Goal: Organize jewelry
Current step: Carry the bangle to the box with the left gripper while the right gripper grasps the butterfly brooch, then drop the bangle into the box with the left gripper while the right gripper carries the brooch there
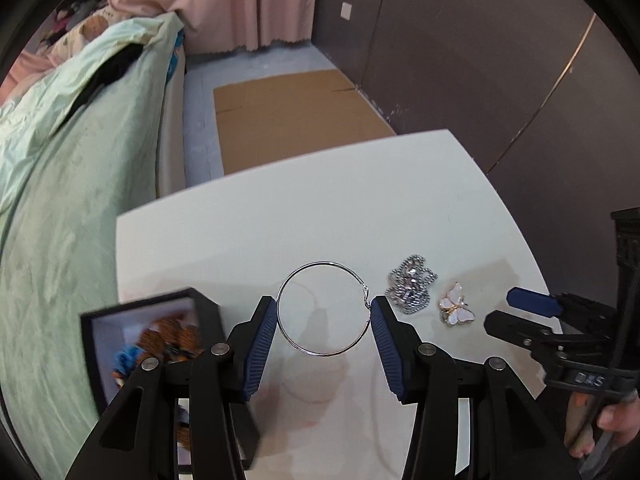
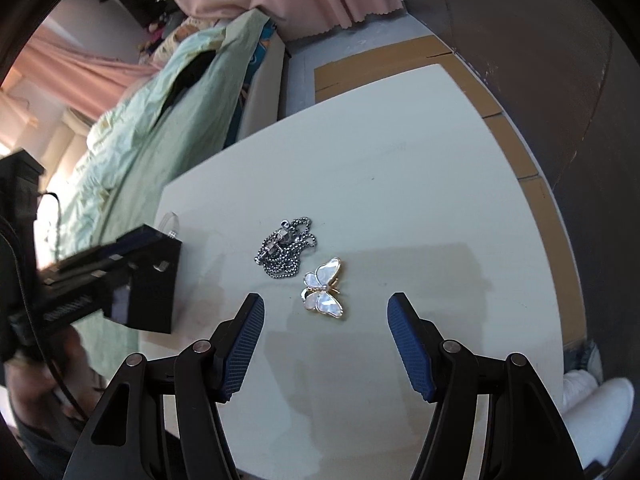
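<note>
A thin silver hoop (image 1: pixel 362 296) is clamped across its width between the pads of my left gripper (image 1: pixel 324 310) and hangs above the white table (image 1: pixel 280 208). A black jewelry box (image 1: pixel 204 308) with orange and blue pieces inside sits at the table's left edge, beside my left fingers. A silver bead chain (image 1: pixel 411 290) and a white butterfly brooch (image 1: pixel 456 305) lie to the right. In the right wrist view my right gripper (image 2: pixel 326 306) is open, just above the brooch (image 2: pixel 323 291), with the chain (image 2: pixel 286 254) beyond it. The right gripper also shows in the left wrist view (image 1: pixel 520 306).
A bed with a green quilt (image 1: pixel 68 208) runs along the table's left side. Flat cardboard (image 1: pixel 296 108) lies on the floor past the far edge. A dark wall (image 1: pixel 500 60) is on the right. The box (image 2: pixel 154 280) is partly hidden by the left gripper in the right wrist view.
</note>
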A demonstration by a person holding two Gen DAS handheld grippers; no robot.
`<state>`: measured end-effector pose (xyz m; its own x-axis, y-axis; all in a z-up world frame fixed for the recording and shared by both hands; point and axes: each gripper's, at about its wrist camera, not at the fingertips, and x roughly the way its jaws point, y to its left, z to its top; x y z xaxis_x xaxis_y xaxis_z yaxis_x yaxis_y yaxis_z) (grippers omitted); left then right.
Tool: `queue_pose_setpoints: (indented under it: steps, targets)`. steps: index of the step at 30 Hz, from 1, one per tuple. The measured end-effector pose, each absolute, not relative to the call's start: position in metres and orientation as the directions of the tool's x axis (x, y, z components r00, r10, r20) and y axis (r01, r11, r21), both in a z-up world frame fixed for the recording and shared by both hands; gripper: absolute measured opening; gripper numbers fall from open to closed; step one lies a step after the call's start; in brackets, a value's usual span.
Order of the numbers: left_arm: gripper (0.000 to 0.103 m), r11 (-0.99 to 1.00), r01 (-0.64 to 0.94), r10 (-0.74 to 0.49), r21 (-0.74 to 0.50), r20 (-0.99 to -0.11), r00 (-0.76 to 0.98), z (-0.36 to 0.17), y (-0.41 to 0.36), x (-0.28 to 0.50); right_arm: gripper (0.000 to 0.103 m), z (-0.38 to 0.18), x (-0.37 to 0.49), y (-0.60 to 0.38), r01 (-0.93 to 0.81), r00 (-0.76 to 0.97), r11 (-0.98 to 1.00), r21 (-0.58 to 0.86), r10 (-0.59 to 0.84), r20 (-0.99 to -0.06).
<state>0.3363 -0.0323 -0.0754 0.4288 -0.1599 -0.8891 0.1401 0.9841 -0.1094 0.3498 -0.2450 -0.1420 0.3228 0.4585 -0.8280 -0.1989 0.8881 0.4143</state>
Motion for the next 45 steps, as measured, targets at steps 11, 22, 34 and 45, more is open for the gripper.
queue_pose_setpoints:
  steps: [11,22,34,45]
  targets:
    - [0.050,0.972,0.161,-0.230,-0.173,-0.848,0.478,-0.066,0.013,0.330,0.063,-0.147,0.359,-0.221,-0.193,0.332,0.932,0.308,0.357,-0.873]
    - [0.050,0.966,0.133,-0.260,-0.223,-0.831,0.493,-0.065,0.048,0.313,0.050,-0.157,0.357,-0.192,-0.222,0.337,0.971,0.093,0.166,-0.927]
    - [0.051,0.968,0.079,-0.245,-0.237,-0.833,0.497,-0.062,0.085,0.296,0.029,-0.137,0.351,-0.200,-0.203,0.377,0.971,0.124,0.195,-0.905]
    - [0.074,0.957,0.048,-0.270,-0.287,-0.815,0.512,-0.051,0.105,0.291,0.029,-0.089,0.341,-0.170,-0.287,0.420,0.906,0.313,0.412,-0.809]
